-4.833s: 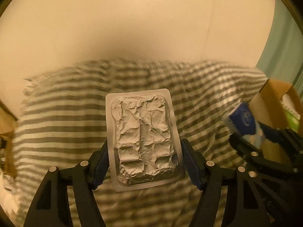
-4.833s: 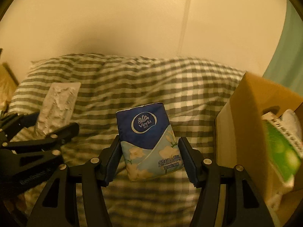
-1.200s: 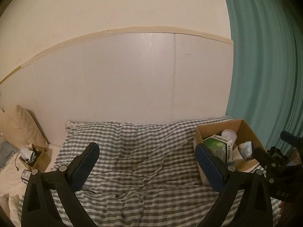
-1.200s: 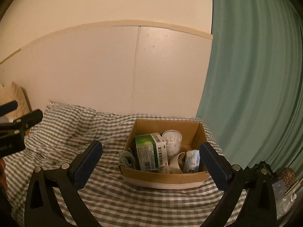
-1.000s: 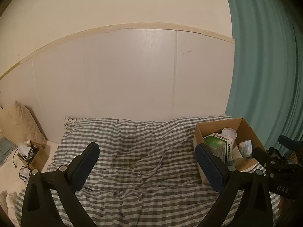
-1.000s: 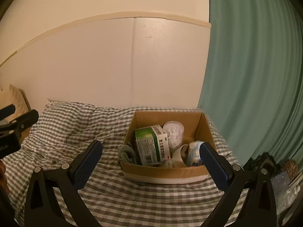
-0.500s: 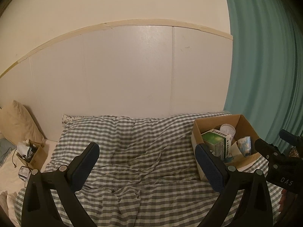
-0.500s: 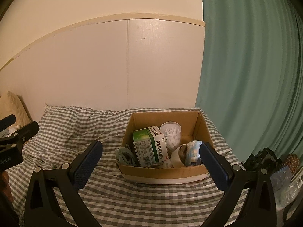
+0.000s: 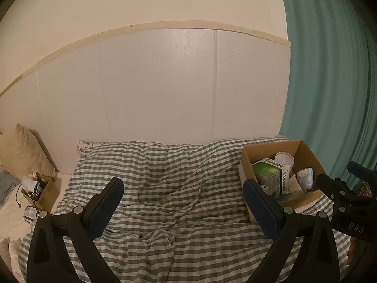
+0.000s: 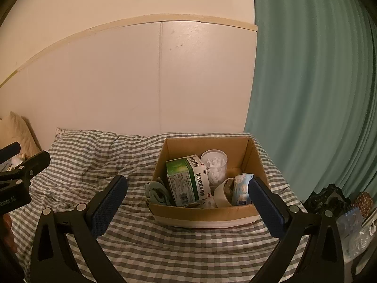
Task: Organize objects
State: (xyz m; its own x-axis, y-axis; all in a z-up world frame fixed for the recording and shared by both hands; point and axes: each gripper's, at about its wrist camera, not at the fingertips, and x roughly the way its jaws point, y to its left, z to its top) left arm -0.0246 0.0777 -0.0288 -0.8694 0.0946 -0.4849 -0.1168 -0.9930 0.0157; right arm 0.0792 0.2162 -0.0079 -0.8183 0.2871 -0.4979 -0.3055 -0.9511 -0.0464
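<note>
A cardboard box (image 10: 255, 162) sits on the checked bedspread (image 10: 99, 155), right of middle. It holds a green and white medicine box (image 10: 188, 179), a clear cup of white bits (image 10: 215, 162), a blue tissue pack (image 10: 241, 188), a roll of tape (image 10: 222, 194) and a grey item (image 10: 155, 192). My right gripper (image 10: 187, 204) is open and empty, held back from the box. My left gripper (image 9: 183, 205) is open and empty over the bedspread (image 9: 165, 176); the box (image 9: 304, 153) lies to its right.
A teal curtain (image 10: 318, 82) hangs at the right, a white panelled wall (image 9: 165, 82) stands behind the bed. A pillow (image 9: 21, 153) and a small box of clutter (image 9: 38, 189) lie at the left. Dark bags (image 10: 329, 200) sit at the lower right.
Earlier my left gripper held a foil blister pack and my right a blue tissue pack; both are open and empty now. In the last second both views have only shifted slightly.
</note>
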